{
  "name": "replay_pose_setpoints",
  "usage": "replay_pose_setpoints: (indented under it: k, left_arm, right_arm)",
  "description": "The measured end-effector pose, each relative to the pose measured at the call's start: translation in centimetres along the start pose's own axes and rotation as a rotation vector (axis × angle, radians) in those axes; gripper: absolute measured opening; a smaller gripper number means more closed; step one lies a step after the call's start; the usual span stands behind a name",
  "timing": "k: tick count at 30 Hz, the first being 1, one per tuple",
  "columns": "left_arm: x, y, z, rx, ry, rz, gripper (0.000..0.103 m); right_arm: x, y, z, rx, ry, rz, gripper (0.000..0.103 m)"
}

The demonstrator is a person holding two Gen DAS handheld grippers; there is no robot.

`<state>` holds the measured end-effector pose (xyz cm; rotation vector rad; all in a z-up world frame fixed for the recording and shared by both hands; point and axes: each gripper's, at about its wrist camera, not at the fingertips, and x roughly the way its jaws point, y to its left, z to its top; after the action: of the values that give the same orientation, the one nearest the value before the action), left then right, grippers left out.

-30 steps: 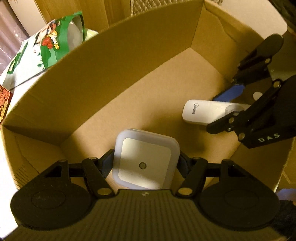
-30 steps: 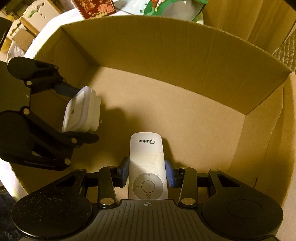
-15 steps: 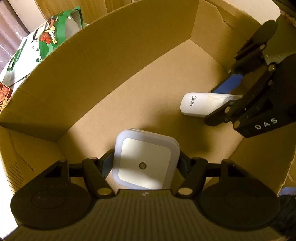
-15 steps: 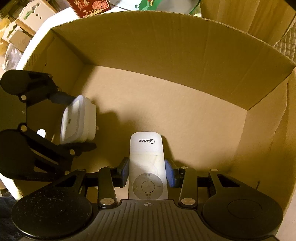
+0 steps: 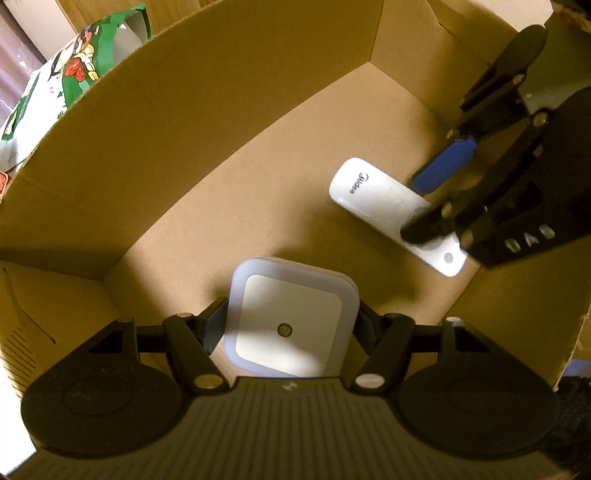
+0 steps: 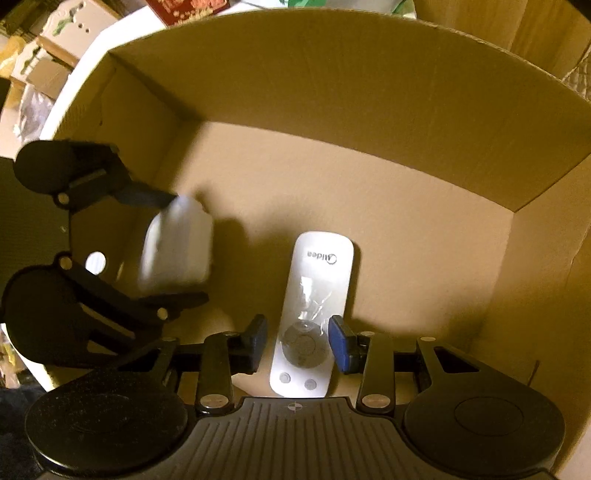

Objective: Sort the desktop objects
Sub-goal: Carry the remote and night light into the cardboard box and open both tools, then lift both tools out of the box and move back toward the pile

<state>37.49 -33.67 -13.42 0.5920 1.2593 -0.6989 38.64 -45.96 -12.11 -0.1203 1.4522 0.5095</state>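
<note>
Both grippers are inside a cardboard box. My left gripper is shut on a square white night light and holds it above the box floor; in the right wrist view the night light is blurred at the left. A white Midea remote lies flat on the box floor. My right gripper is open, its blue pads on either side of the remote with gaps. In the left wrist view the remote lies under the right gripper.
The box walls rise on all sides. A green and white printed bag lies outside the box at upper left. Small cardboard boxes and a red package lie outside it in the right wrist view.
My right gripper opened and released the remote, which now lies on the box floor. The left gripper, still holding the night light, moved lower into the box.
</note>
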Motion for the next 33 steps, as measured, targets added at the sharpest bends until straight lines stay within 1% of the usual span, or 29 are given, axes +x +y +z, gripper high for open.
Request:
replay_pose_setpoints:
  k: [1, 2, 4, 7, 9, 16, 19, 21, 26, 33]
  left_arm:
    - [-0.1, -0.1, 0.0, -0.001, 0.000, 0.004, 0.080]
    - [-0.2, -0.2, 0.0, 0.001, -0.002, 0.006, 0.081]
    - [-0.2, -0.3, -0.1, 0.003, 0.003, 0.009, 0.086]
    - [-0.3, -0.3, -0.2, -0.002, 0.009, 0.016, 0.086]
    - [-0.6, -0.1, -0.3, -0.009, 0.006, 0.023, 0.089]
    - [-1.1, 0.3, -1.2, -0.021, -0.005, 0.037, 0.089]
    - [-1.3, -0.2, -1.3, -0.018, -0.017, 0.038, 0.089]
    - [-1.8, -0.2, -1.6, -0.027, -0.023, 0.053, 0.090]
    - [-3.1, 0.0, -1.8, -0.058, -0.058, 0.071, 0.090]
    - [-6.5, 0.1, -2.3, -0.096, -0.141, 0.088, 0.093]
  right_arm:
    - [0.0, 0.1, 0.0, -0.006, 0.003, -0.012, 0.067]
    - [-0.2, 0.2, -0.1, -0.009, -0.006, -0.023, 0.087]
    - [-0.6, 0.3, -0.1, -0.013, -0.019, -0.024, 0.087]
    - [-1.0, 0.2, -0.3, -0.004, -0.010, -0.031, 0.087]
    - [-0.9, 0.0, -0.4, 0.008, -0.001, -0.037, 0.087]
    - [-1.7, 0.4, -1.3, 0.016, -0.001, -0.049, 0.087]
    - [-2.3, 0.6, -1.9, 0.012, -0.006, -0.054, 0.087]
    - [-2.5, 0.8, -2.1, 0.013, -0.010, -0.059, 0.087]
    - [-2.6, 1.5, -2.6, 0.033, -0.045, -0.078, 0.087]
    - [-4.0, 2.1, -3.0, 0.076, -0.110, -0.098, 0.087]
